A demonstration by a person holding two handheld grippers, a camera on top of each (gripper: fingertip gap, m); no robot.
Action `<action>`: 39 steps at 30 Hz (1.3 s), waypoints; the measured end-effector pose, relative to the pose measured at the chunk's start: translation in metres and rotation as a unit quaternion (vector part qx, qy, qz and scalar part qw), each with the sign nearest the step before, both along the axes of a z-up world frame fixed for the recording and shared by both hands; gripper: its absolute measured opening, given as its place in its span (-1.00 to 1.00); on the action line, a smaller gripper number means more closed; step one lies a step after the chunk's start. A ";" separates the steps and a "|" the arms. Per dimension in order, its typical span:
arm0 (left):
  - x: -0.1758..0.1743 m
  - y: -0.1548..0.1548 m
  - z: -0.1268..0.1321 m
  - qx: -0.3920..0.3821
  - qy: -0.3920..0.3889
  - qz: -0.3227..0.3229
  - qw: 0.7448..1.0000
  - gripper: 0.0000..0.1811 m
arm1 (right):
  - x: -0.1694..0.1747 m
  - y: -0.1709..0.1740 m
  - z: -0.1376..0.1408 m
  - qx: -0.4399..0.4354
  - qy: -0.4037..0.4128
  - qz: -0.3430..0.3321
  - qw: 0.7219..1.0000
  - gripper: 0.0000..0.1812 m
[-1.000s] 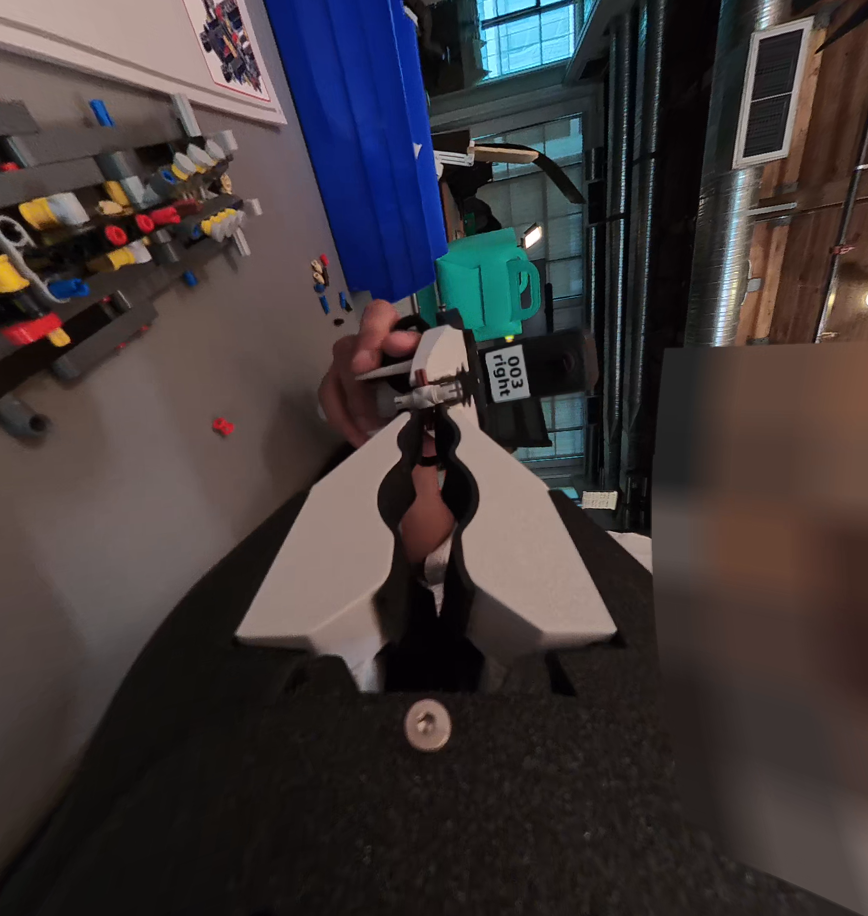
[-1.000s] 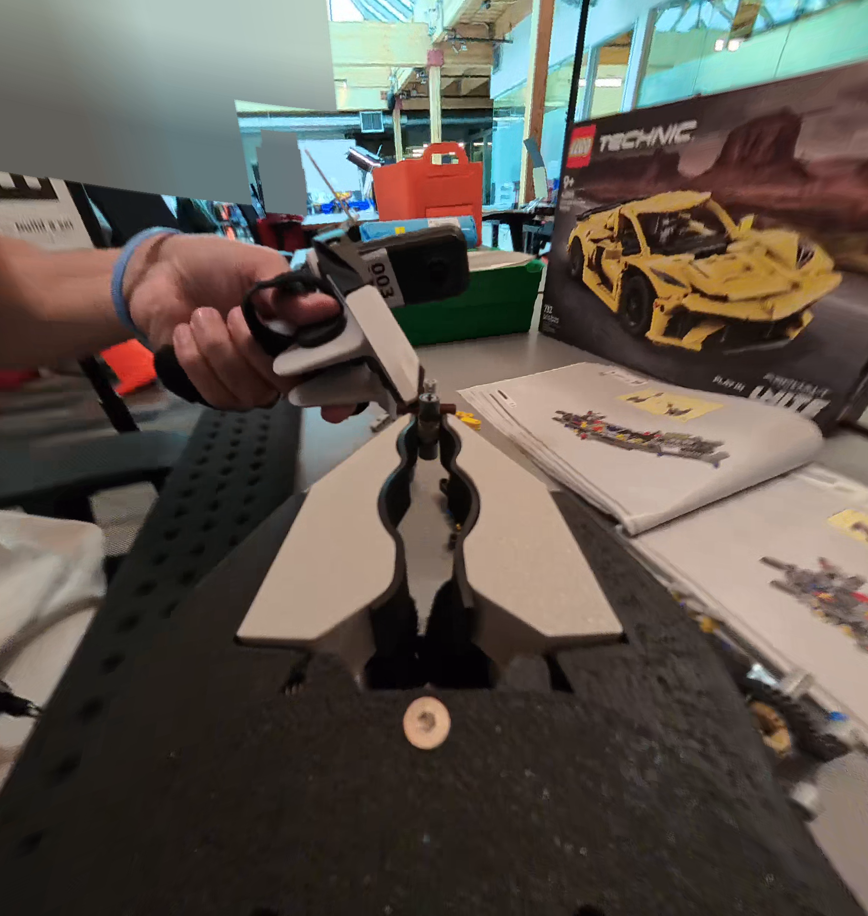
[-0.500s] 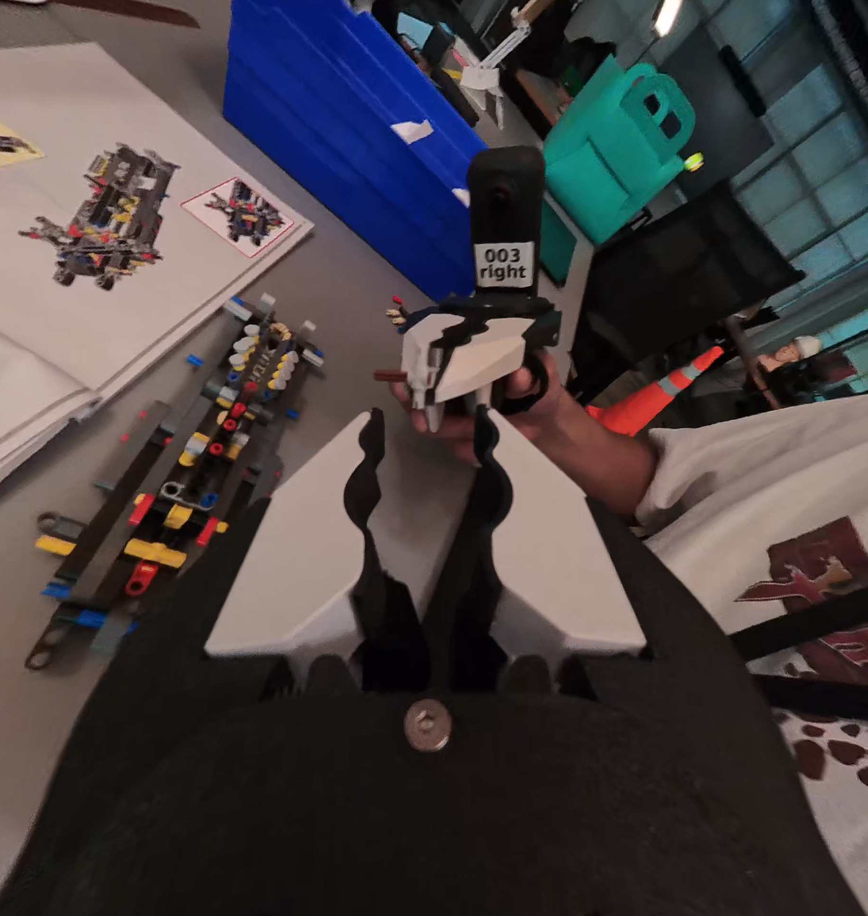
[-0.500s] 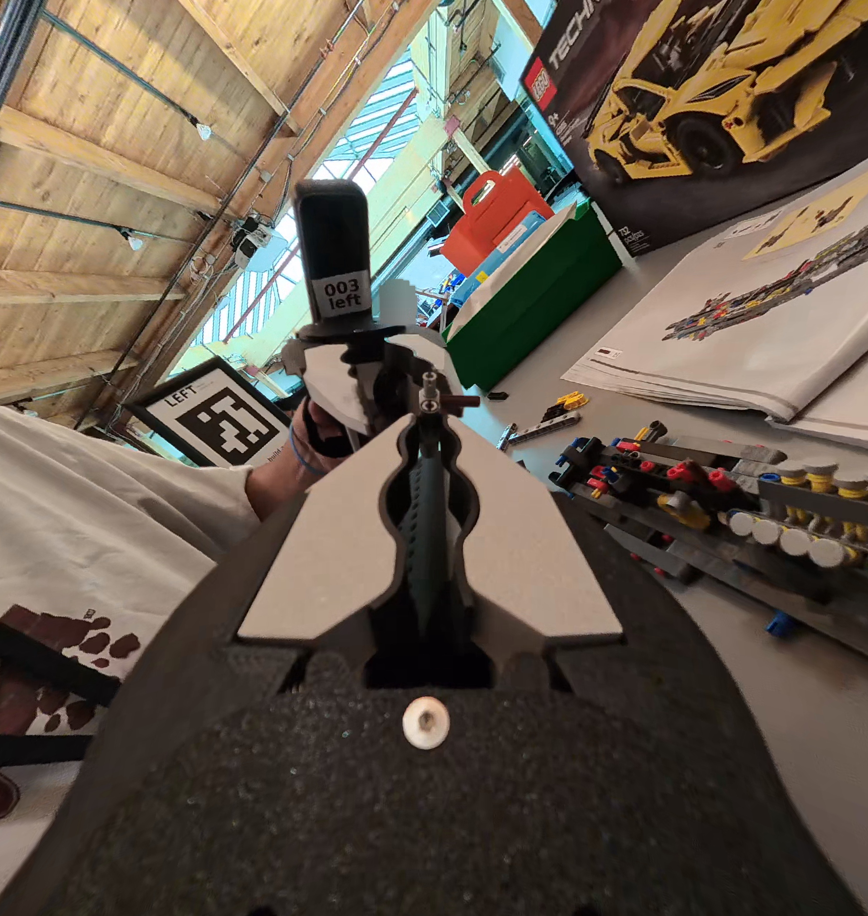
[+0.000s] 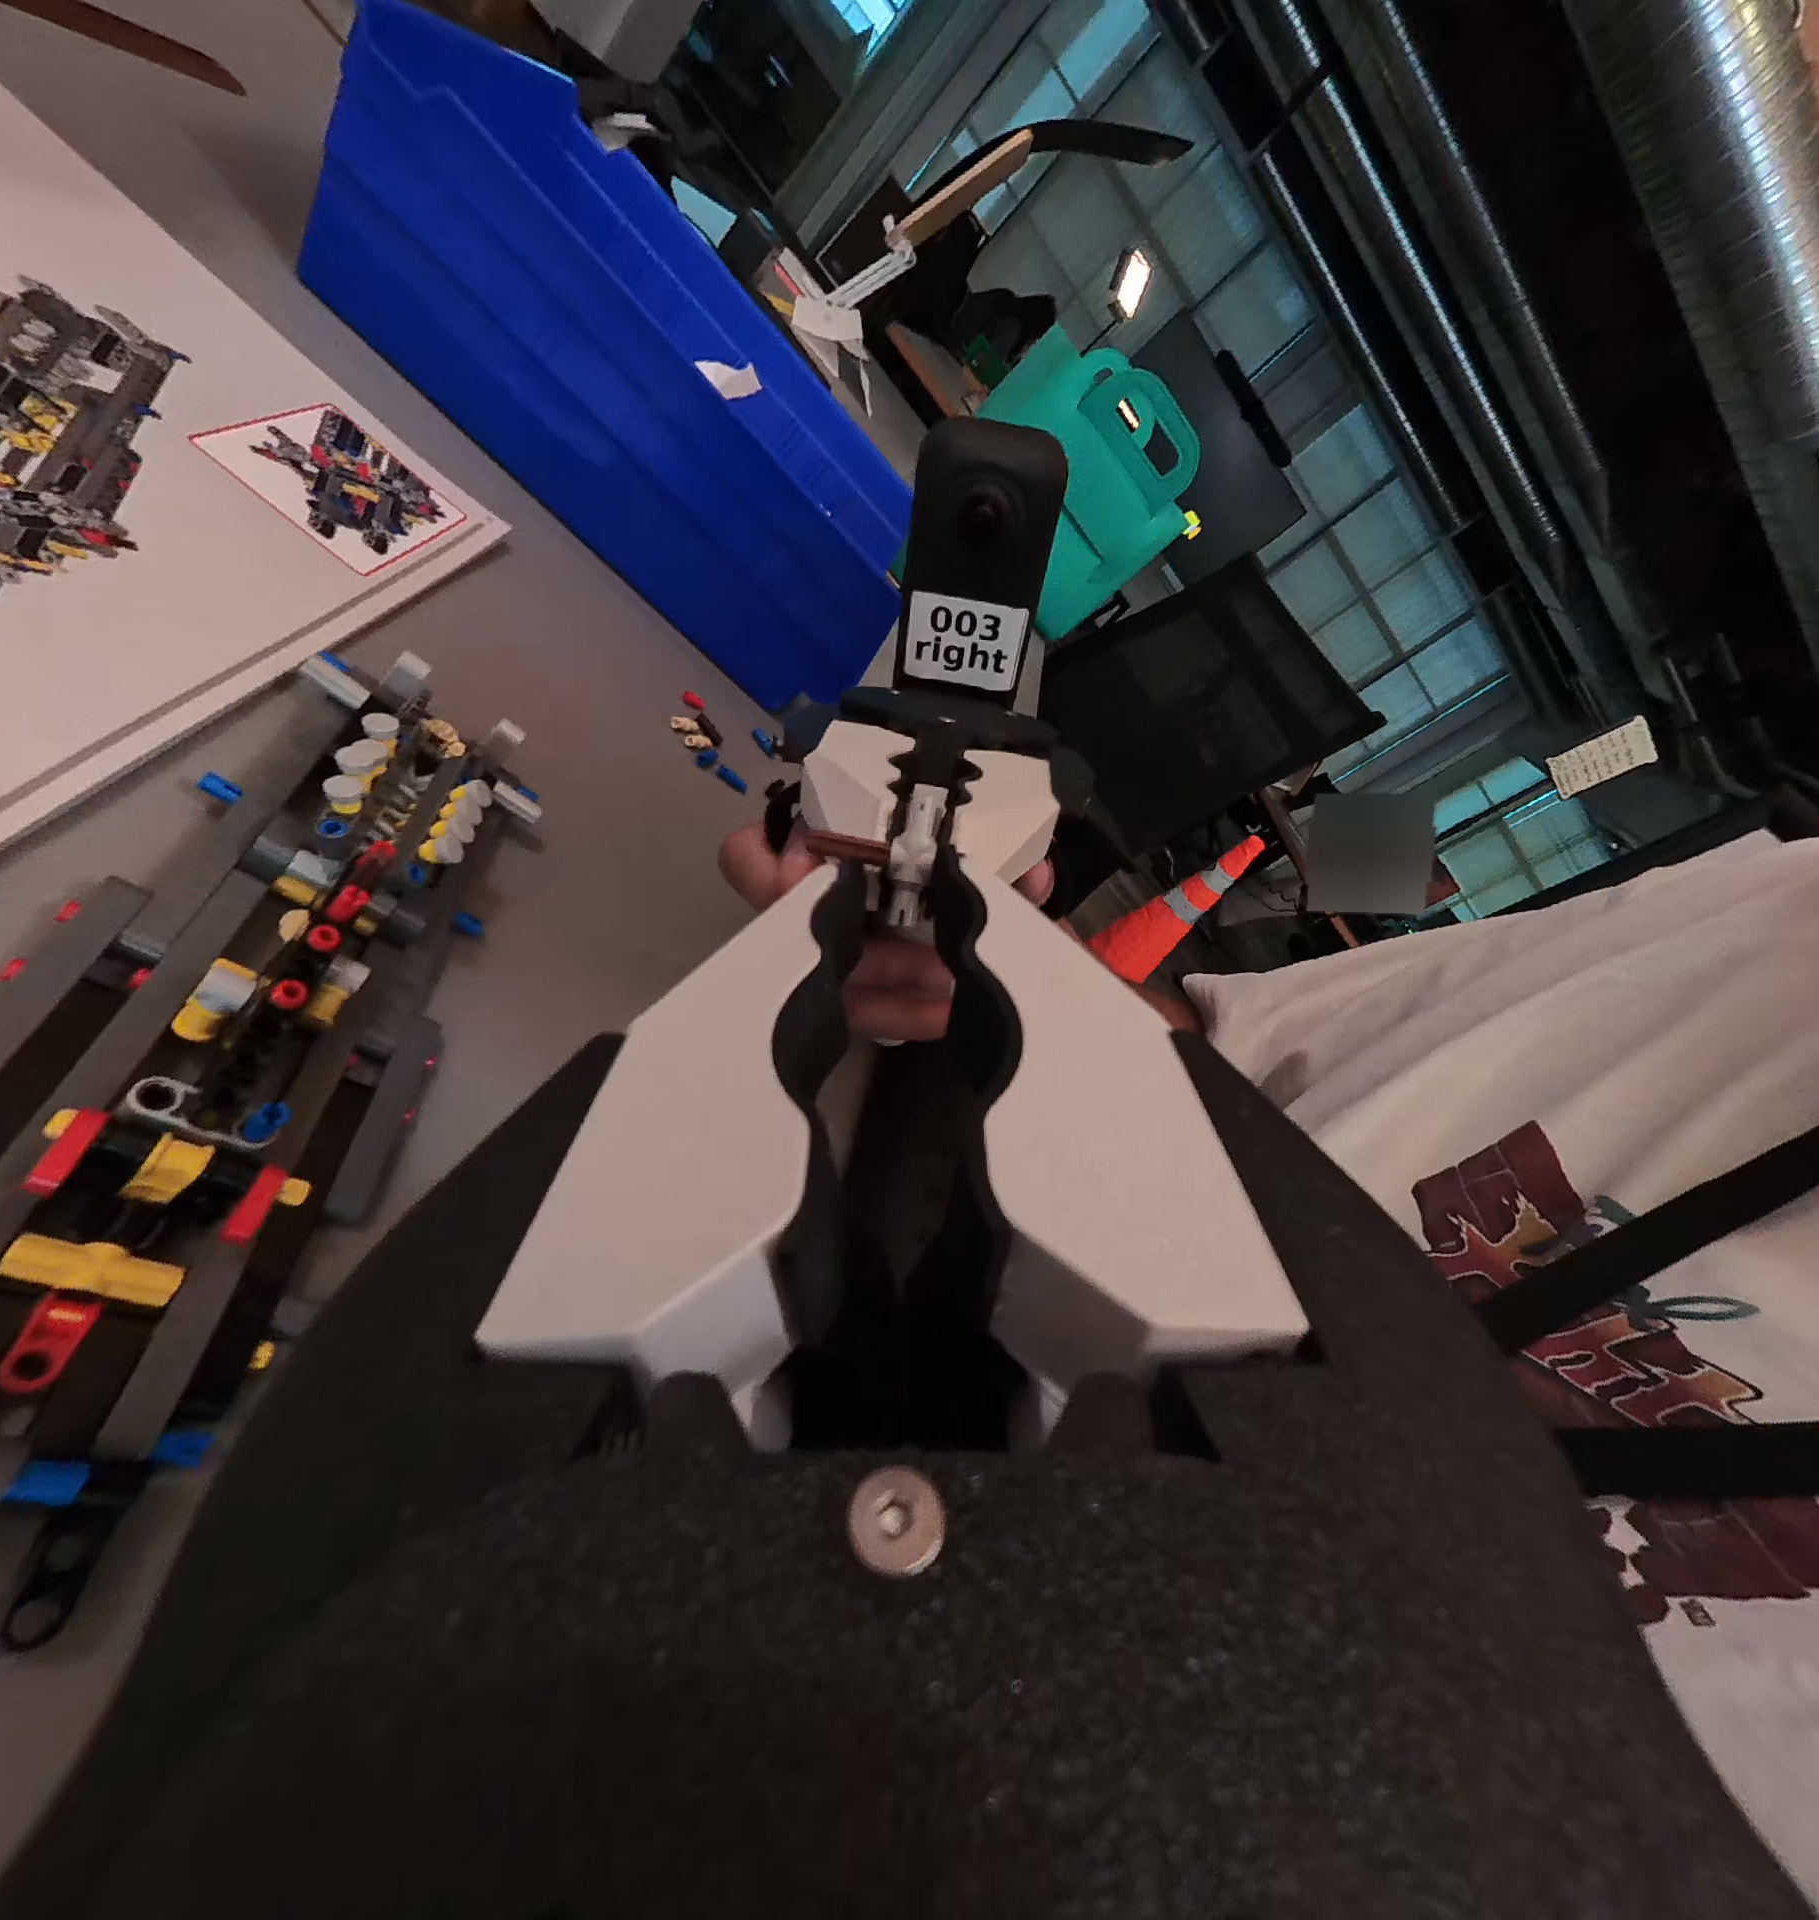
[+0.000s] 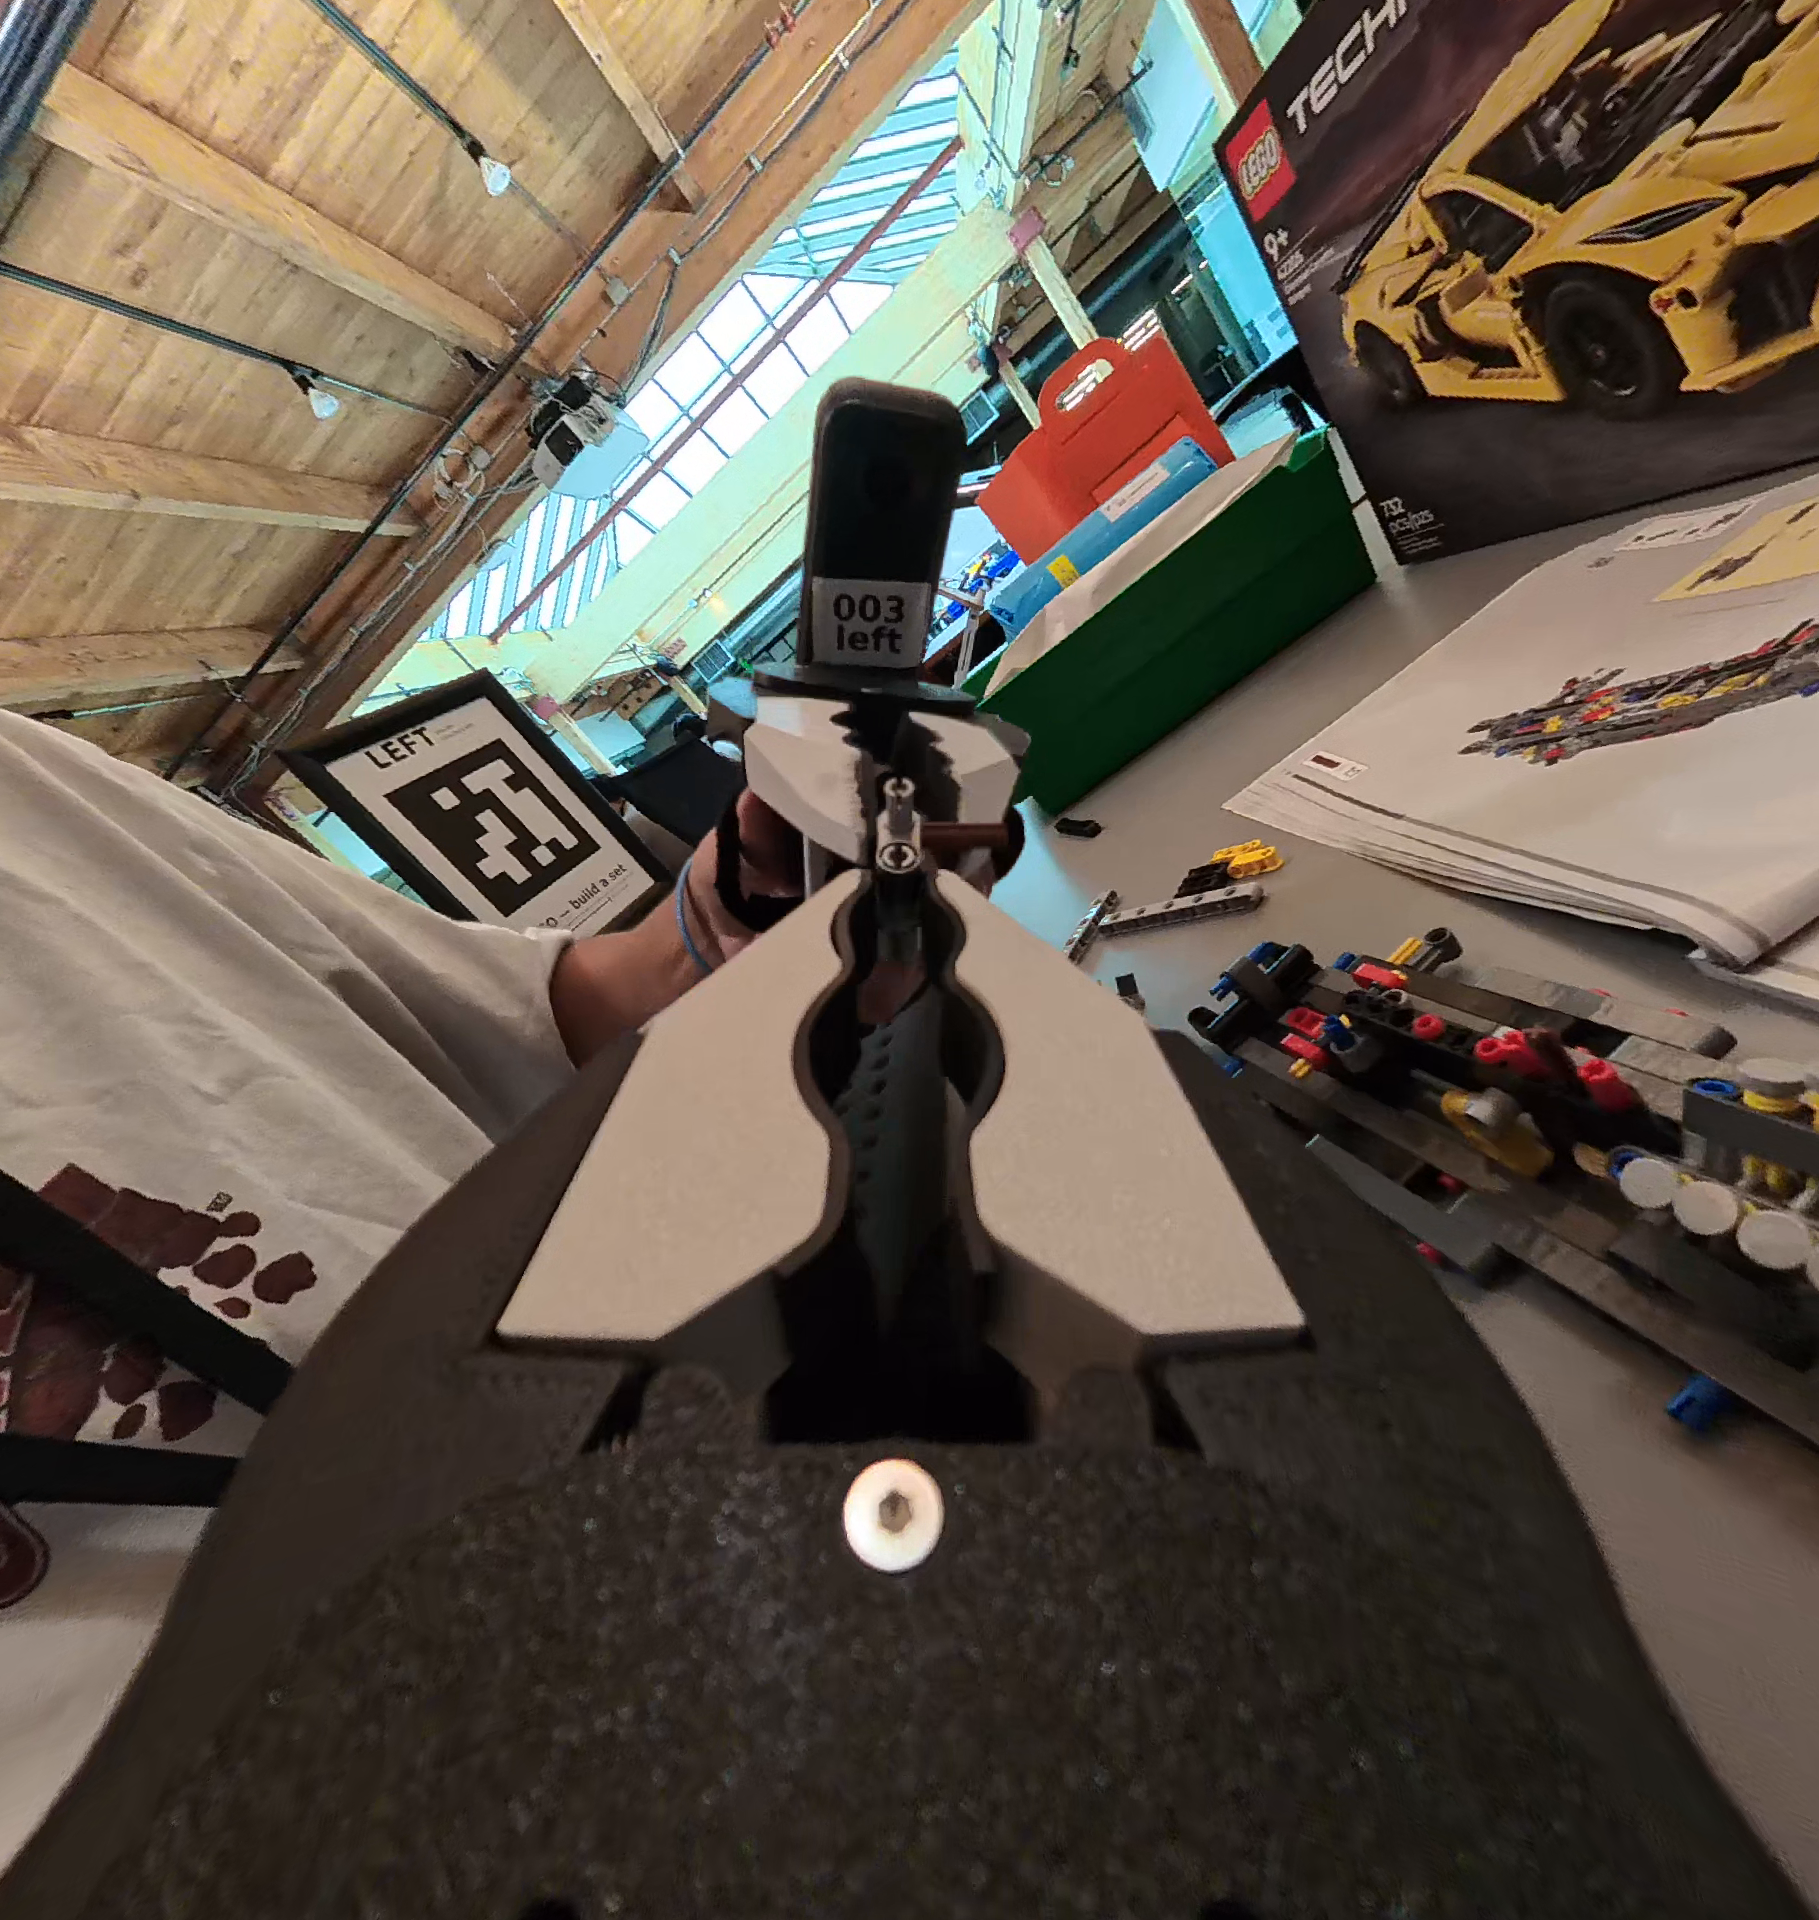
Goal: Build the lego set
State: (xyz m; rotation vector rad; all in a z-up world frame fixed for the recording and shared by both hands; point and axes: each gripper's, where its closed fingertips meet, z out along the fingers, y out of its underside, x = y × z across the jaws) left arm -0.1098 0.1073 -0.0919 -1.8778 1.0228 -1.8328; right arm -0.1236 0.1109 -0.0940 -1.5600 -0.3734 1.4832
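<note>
A small grey connector piece [image 5: 910,862] with a brown axle [image 5: 848,847] sticking out sideways is held in the air between the two grippers, which face each other tip to tip. My right gripper [image 6: 894,888] is shut on the piece [image 6: 897,831]; it also shows in the left wrist view [image 5: 920,821]. My left gripper [image 5: 907,894] has its jaws narrowed onto the piece's near end, and it shows in the right wrist view [image 6: 889,790]. A hand holds each gripper.
The long, partly built chassis [image 5: 261,1018] [image 6: 1507,1091] lies on the grey table beside open instruction booklets [image 5: 105,499] [image 6: 1611,748]. A blue bin [image 5: 593,343], a green bin [image 6: 1175,613], the set's box [image 6: 1611,208] and loose pieces [image 5: 707,738] [image 6: 1165,909] stand around. The person's white shirt [image 5: 1507,1039] is close by. Less than 4 cm separates the two grippers' tips.
Half a second ago my left gripper was wide open and apart from the piece. Now its jaws have closed in on it. The right gripper has kept its hold.
</note>
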 end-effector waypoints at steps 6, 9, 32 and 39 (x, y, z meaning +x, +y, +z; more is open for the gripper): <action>0.002 0.000 0.000 0.017 -0.009 0.009 1.000 -0.88 | 0.001 0.000 0.000 -0.006 0.005 0.002 1.000 -0.94; 0.000 -0.002 -0.003 0.087 -0.008 0.005 0.996 -0.89 | -0.001 -0.001 -0.002 0.005 -0.012 0.003 1.000 -0.94; -0.018 0.025 -0.077 0.632 0.053 -0.032 0.772 -0.93 | 0.035 -0.034 -0.114 0.063 -0.464 0.039 0.883 -0.83; -0.020 0.025 -0.080 0.630 0.058 -0.034 0.773 -0.93 | 0.030 -0.032 -0.133 0.042 -0.531 0.027 0.846 -0.87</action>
